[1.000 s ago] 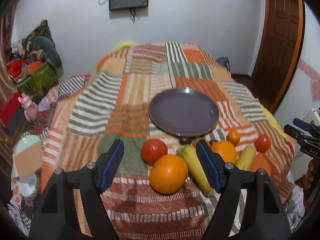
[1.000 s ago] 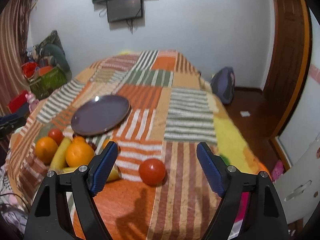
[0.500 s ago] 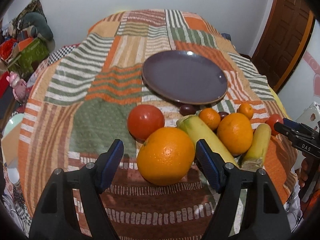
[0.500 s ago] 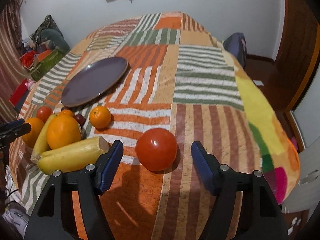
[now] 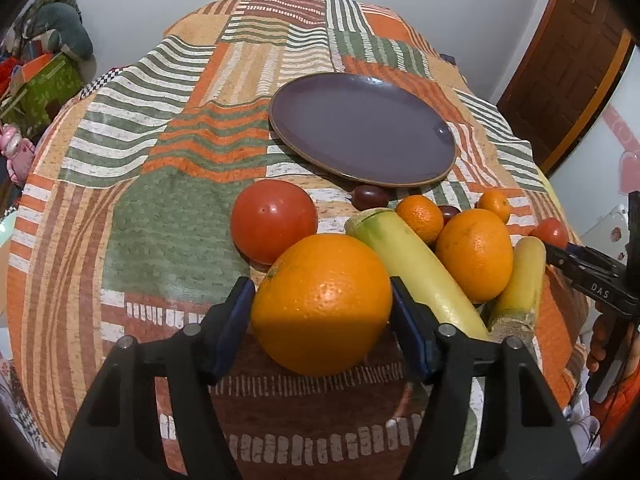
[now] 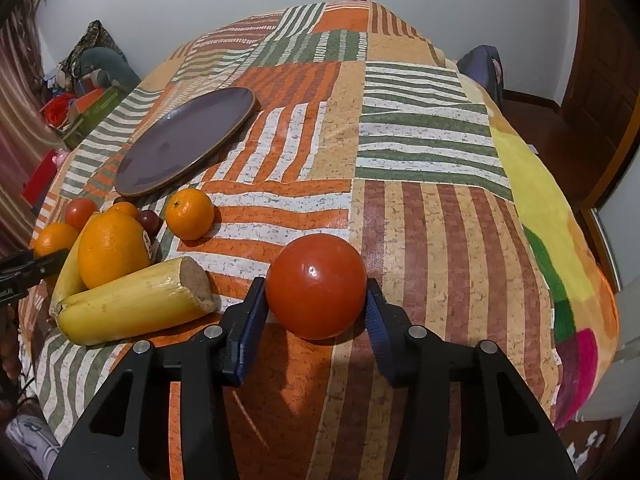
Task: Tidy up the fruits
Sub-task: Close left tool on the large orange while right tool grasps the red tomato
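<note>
Both grippers have dropped low and narrowed since a second ago: the left gripper (image 5: 322, 308) now brackets the big orange (image 5: 322, 308), pads at its flanks, though a firm clench cannot be told; the right gripper (image 6: 316, 300) pinches the tomato (image 6: 316, 286) far right of the pile. Nothing is sorted yet. Largest first: the patchwork blanket (image 5: 168, 216) is soft and wrinkled; the purple plate (image 5: 362, 136), glazed, round and shallow, lies bare beyond the fruit; bananas (image 5: 416, 268) are long and matte; small mandarins (image 6: 189, 213) are dimpled.
</note>
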`<state>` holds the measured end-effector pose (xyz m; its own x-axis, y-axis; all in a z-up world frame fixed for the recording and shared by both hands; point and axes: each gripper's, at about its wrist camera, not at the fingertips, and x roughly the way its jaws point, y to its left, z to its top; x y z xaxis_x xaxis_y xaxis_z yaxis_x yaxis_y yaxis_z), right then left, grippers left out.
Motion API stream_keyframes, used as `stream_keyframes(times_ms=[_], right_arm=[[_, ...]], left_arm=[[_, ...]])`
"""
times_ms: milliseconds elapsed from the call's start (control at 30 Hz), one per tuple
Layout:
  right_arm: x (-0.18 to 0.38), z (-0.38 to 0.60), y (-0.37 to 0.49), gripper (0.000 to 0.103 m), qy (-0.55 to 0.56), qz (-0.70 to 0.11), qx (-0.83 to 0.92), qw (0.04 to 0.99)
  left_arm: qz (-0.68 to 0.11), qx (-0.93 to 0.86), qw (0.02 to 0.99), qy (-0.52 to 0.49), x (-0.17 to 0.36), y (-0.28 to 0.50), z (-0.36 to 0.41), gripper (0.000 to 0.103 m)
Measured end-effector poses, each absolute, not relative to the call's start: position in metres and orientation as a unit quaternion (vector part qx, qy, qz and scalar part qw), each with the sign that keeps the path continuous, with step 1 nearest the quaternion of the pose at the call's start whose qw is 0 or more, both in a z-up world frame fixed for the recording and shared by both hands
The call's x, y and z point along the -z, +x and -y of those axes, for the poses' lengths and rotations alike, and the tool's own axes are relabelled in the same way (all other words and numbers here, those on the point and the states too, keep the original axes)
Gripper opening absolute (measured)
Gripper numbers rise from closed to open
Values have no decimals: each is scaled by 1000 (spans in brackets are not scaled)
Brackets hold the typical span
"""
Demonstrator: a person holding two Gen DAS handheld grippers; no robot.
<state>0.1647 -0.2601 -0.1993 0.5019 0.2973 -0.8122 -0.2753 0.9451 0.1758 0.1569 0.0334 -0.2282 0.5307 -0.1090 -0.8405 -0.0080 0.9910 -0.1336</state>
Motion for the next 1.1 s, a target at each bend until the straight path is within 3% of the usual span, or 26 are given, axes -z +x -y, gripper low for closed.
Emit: stream_keyframes(times_ms=[367, 1100], right_arm=[[180, 257, 162, 42, 10, -446, -169, 879], [105, 209, 191, 42, -39, -328, -217, 919]], left_arm=[[-478, 27, 876, -62, 216, 155, -35, 66], [-347, 27, 937, -35, 113, 183, -41, 66]])
